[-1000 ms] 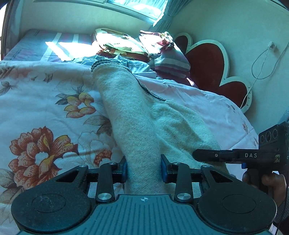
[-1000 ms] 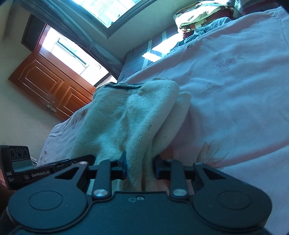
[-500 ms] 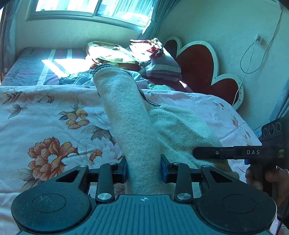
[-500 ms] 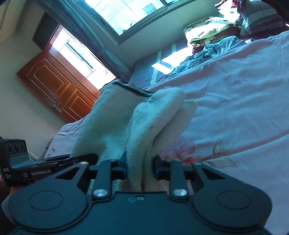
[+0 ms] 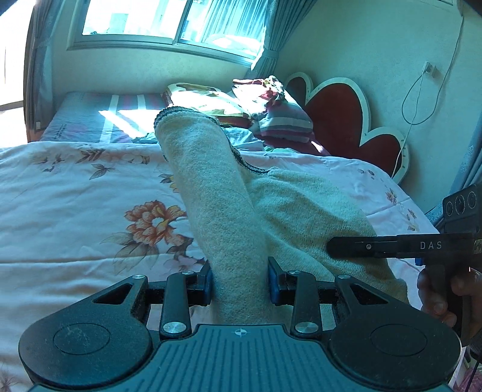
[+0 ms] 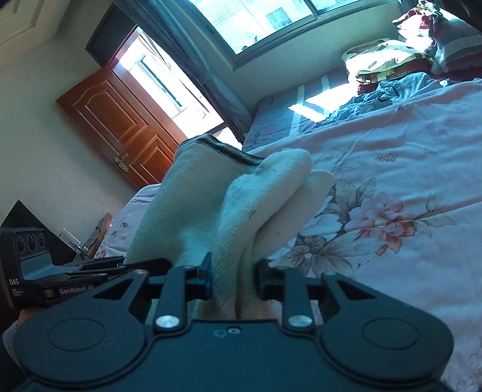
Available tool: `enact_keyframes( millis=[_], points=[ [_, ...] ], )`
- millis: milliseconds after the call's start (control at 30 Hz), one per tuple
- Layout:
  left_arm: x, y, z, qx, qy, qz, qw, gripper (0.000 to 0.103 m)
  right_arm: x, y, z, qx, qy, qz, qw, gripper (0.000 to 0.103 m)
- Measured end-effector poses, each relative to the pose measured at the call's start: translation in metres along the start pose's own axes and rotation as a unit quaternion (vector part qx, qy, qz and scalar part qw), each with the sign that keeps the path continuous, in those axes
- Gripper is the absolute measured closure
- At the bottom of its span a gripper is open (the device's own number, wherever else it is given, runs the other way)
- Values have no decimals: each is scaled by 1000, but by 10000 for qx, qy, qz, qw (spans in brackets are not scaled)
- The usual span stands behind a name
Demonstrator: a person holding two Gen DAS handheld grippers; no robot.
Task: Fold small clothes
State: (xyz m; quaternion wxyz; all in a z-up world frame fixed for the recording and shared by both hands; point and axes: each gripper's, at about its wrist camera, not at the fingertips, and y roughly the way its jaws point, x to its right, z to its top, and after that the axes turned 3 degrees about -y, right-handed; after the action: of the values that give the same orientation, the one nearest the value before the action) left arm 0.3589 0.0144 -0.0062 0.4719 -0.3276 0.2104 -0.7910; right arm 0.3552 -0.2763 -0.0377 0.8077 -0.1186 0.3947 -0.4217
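Note:
A cream fuzzy knit garment (image 5: 223, 211) with a dark trimmed edge hangs lifted above the floral bedspread (image 5: 75, 211). My left gripper (image 5: 239, 282) is shut on one bunched part of it. My right gripper (image 6: 233, 279) is shut on another folded part (image 6: 241, 211). The right gripper also shows at the right of the left wrist view (image 5: 391, 245), and the left gripper at the left of the right wrist view (image 6: 75, 280). The cloth spans between both grippers, off the bed.
A pile of pillows and clothes (image 5: 265, 111) lies at the far end by a red heart-shaped headboard (image 5: 340, 120). A window (image 5: 168, 21) is behind. A wooden door (image 6: 120, 126) and a bedside stand with a glass (image 6: 70, 241) are at the left.
Both grippers have risen with the garment held in them, lifting it off the bed. More of the window and room shows now.

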Motion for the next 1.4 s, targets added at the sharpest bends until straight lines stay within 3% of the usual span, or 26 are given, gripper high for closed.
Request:
enact_keyframes(
  millis=[333, 500, 600, 667, 733, 767, 867, 1033, 1100, 1167, 1200, 1267, 1367, 1400],
  points=[
    [-82, -71, -44, -44, -248, 545, 9982, 68, -81, 58, -47, -145, -305, 249, 9991, 77],
    [-125, -56, -58, -107, -433, 675, 9967, 68, -74, 97, -58, -289, -62, 335, 9990, 77],
    [-136, -25, -71, -287, -519, 658, 9961, 67, -55, 117, -69, -486, 94, 277, 9984, 78],
    [-145, -4, -82, -385, -556, 745, 9949, 62, -39, 130, -77, -658, 130, 81, 9977, 78],
    [-151, 5, -95, -115, -644, 1018, 9927, 20, -16, 136, -85, -685, 423, 176, 9966, 78],
    [-158, 7, -100, -37, -783, 1077, 9911, 13, -10, 135, -86, -644, 491, 193, 9965, 78],
    [-169, 5, -113, 182, -1050, 847, 9907, 10, -6, 131, -91, -602, 521, 248, 9965, 79],
    [-174, -6, -111, 238, -888, 1000, 9907, 10, -5, 122, -94, -533, 606, 246, 9964, 77],
    [-180, -18, -111, 299, -908, 1031, 9901, 10, -5, 115, -91, -556, 604, 214, 9964, 69],
    [-184, -30, -107, 403, -1007, 994, 9891, 10, -6, 101, -82, -345, 584, 125, 9976, 63],
    [-184, -40, -103, 576, -1027, 867, 9893, 10, -8, 89, -75, -69, 536, 130, 9985, 65],
    [-182, -47, -92, 841, -1162, 364, 9890, 10, -10, 81, -59, 247, 650, 327, 9970, 69],
    [-170, -36, -73, 1031, -1224, -301, 9867, 13, -26, 104, -37, 72, 612, 724, 9955, 71],
    [-163, -25, -67, 958, -1272, -436, 9863, 21, -33, 119, -32, -96, 607, 865, 9944, 71]
  ],
)
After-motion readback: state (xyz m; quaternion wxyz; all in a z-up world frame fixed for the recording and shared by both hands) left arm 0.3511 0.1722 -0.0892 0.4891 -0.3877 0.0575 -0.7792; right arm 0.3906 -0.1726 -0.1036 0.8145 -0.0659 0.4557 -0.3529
